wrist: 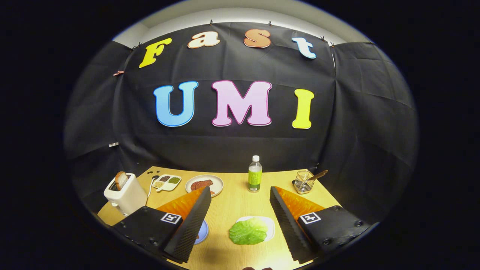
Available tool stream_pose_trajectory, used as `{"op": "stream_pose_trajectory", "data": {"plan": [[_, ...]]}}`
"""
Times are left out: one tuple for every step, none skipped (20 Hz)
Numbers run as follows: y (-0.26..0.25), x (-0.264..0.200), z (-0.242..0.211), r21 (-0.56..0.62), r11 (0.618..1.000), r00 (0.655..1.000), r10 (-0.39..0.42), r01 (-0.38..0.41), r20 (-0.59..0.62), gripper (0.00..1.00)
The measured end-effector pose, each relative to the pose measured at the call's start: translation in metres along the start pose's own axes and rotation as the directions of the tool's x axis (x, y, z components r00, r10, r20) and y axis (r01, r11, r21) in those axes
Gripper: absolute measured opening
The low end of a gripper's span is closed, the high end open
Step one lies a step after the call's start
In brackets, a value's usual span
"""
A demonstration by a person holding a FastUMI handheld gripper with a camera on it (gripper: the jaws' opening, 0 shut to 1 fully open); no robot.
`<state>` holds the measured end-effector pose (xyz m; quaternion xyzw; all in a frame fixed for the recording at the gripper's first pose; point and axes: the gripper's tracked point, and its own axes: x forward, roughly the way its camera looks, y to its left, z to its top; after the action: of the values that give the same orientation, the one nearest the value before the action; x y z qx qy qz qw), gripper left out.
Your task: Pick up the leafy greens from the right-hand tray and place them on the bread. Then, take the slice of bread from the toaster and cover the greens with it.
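Note:
My gripper (pixel 240 190) is held above the wooden table (pixel 232 204), open, with nothing between its fingers. A green lettuce leaf (pixel 248 231) lies on a white tray (pixel 269 227) below the gap, close to the right finger. A blue plate (pixel 203 231) peeks out from behind the left finger; what lies on it is mostly hidden. Beyond the left finger stands a white toaster (pixel 125 195) with a slice of bread (pixel 120 180) sticking up out of its slot.
A round plate with reddish slices (pixel 204 184) and a small divided dish (pixel 167 182) sit at the back left. A green bottle (pixel 255 175) stands at the back centre. A wire basket with a wooden-handled utensil (pixel 304 181) is at the back right.

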<state>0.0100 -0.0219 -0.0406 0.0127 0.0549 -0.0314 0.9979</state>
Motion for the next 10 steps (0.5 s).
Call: {"op": "stream_pose_trajectory", "data": {"plan": [[0.0, 0.004, -0.006, 0.007, 1.0, 1.0, 0.006, -0.006, -0.017, 0.98], [0.0, 0.006, -0.012, 0.012, 1.0, 0.999, 0.012, -0.011, -0.032, 0.98], [-0.001, 0.01, -0.018, 0.013, 1.0, 0.999, 0.014, -0.013, -0.049, 0.98], [-0.003, 0.013, -0.025, 0.009, 1.0, 0.998, 0.013, -0.012, -0.065, 0.98], [-0.005, 0.016, -0.031, 0.007, 1.0, 0.997, 0.013, -0.013, -0.079, 0.98], [-0.007, 0.02, -0.037, 0.006, 1.0, 0.995, 0.013, -0.012, -0.094, 0.98], [-0.009, 0.023, -0.043, 0.006, 1.0, 0.994, 0.011, -0.011, -0.109, 0.98], [-0.011, 0.028, -0.049, 0.008, 1.0, 0.992, 0.011, -0.01, -0.124, 0.98], [-0.014, 0.032, -0.054, 0.012, 1.0, 0.99, 0.01, -0.008, -0.139, 0.98], [-0.017, 0.037, -0.061, 0.018, 1.0, 0.988, 0.008, -0.005, -0.154, 0.98]]}}
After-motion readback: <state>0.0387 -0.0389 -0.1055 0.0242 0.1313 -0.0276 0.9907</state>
